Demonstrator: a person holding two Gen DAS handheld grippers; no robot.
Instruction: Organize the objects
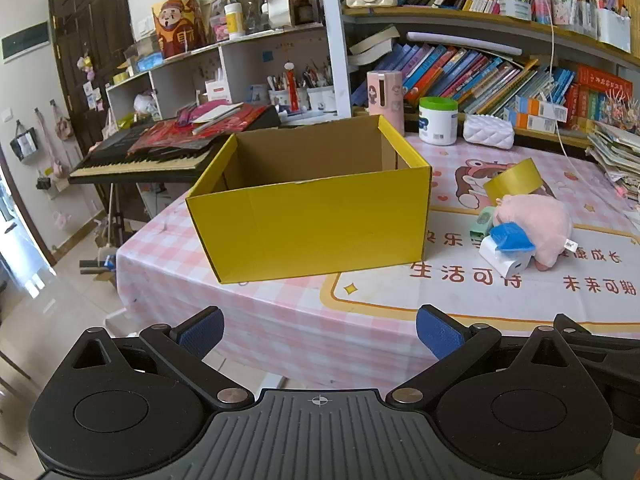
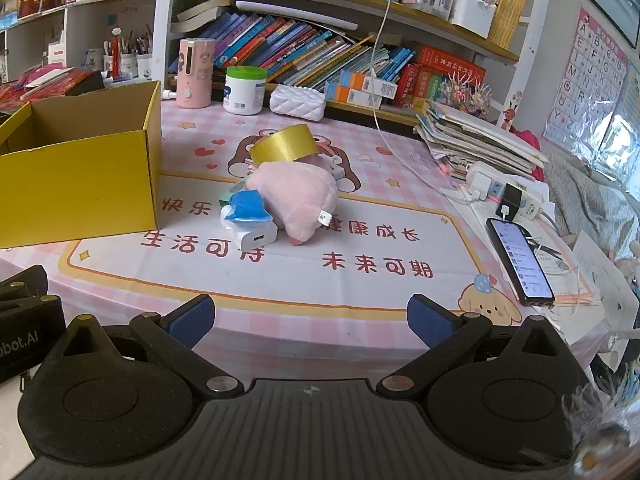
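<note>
An open yellow cardboard box [image 1: 312,216] [image 2: 80,184] stands on the left part of the pink checked table; as far as I can see inside, it holds nothing. To its right lies a small heap: a pink plush toy [image 1: 536,224] [image 2: 296,200], a yellow tape roll [image 1: 514,182] [image 2: 284,145], a blue packet [image 1: 510,237] [image 2: 248,207] on a white charger [image 1: 504,262] [image 2: 258,238], and a green item [image 1: 482,222] partly hidden. My left gripper [image 1: 320,334] is open, short of the box. My right gripper [image 2: 312,322] is open, short of the heap, with nothing between its fingers.
A phone [image 2: 520,266] lies at the table's right beside a power strip [image 2: 504,192] and stacked papers [image 2: 476,136]. At the back stand a white tub [image 1: 438,120], a pink bottle [image 1: 385,98] and bookshelves. A keyboard [image 1: 160,156] sits left of the table.
</note>
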